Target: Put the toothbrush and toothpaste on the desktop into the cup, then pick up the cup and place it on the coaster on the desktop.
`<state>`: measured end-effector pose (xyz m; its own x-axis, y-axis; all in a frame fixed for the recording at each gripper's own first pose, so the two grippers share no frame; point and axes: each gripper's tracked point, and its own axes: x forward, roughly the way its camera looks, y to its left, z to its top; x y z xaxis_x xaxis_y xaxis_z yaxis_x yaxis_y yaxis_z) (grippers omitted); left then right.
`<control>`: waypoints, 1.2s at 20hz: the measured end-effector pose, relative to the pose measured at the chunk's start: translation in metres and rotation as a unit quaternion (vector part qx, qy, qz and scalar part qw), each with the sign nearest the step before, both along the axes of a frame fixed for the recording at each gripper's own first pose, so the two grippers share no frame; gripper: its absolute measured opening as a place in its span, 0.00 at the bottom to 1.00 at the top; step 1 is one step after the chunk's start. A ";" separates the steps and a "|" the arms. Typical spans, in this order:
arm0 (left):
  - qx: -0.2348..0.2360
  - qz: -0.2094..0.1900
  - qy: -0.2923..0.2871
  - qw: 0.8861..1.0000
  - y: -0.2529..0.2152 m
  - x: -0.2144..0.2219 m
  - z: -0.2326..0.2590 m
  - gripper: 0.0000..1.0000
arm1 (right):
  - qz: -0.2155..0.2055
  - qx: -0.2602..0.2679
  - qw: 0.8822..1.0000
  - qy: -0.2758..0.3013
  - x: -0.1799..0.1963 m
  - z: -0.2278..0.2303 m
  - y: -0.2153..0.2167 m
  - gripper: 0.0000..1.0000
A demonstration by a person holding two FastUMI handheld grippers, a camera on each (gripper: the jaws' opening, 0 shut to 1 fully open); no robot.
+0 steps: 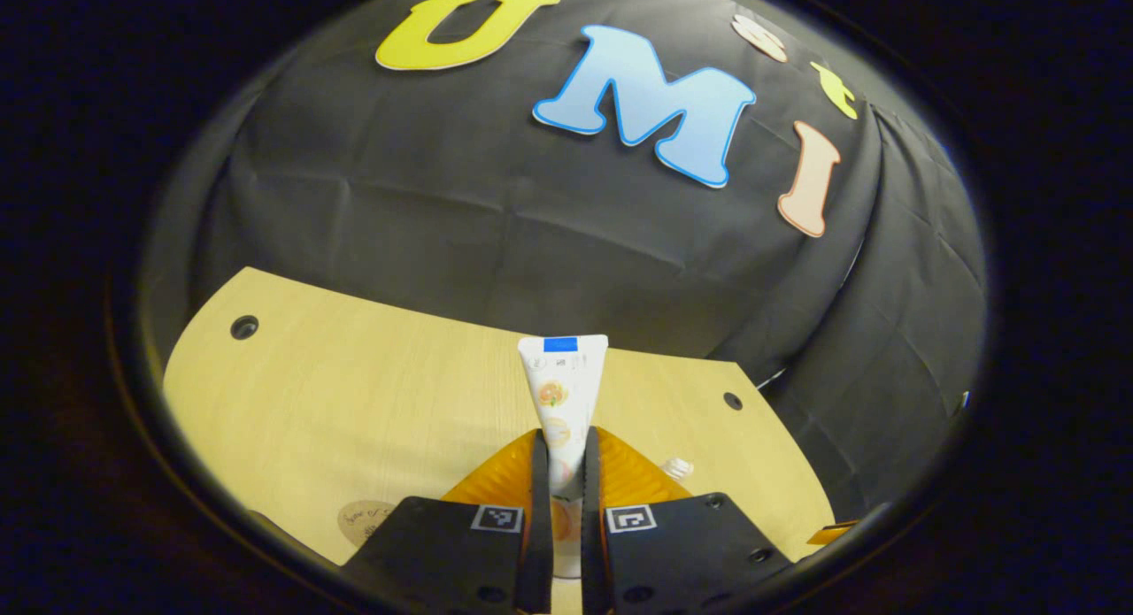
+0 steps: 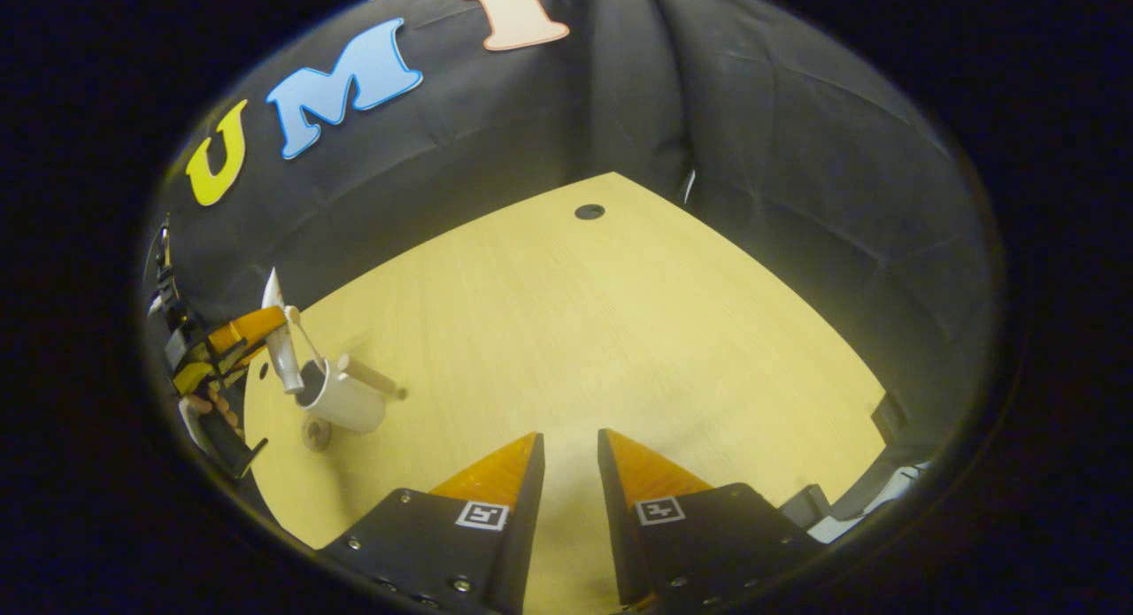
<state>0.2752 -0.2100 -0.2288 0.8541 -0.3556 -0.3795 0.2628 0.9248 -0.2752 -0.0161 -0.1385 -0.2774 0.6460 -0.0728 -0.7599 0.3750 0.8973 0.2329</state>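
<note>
Toothpaste [image 1: 563,394] is standing upright between the left gripper [image 1: 565,456] fingers, which are pinching it on both sides; in the right gripper view its lower end is reaching into the white cup [image 2: 341,401] at the far left. Right gripper [image 2: 571,456] is hovering over bare desktop [image 2: 620,332], its fingers slightly spread and holding nothing, well apart from the cup.

White toothpaste [image 1: 563,394] with orange fruit print and blue patch, white cup [image 2: 343,401], pale wood desktop [image 2: 620,332]
</note>
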 end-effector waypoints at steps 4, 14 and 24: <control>0.048 0.018 -0.025 0.998 -0.003 0.003 -0.006 0.23 | -0.010 0.010 1.000 0.012 -0.005 -0.004 -0.011 0.37; 0.044 0.032 -0.030 0.998 -0.014 -0.011 -0.017 0.39 | 0.026 -0.013 1.000 -0.002 0.002 0.011 -0.016 0.37; 0.023 0.038 -0.045 0.998 -0.003 -0.036 0.012 0.82 | 0.033 -0.001 0.999 -0.012 0.002 0.012 -0.006 0.34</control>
<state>0.2397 -0.2129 -0.2172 0.9096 -0.2725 -0.3137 0.2133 0.9541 -0.2103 -0.0142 -0.1441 -0.2657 0.6676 -0.0315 -0.7438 0.3096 0.9204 0.2389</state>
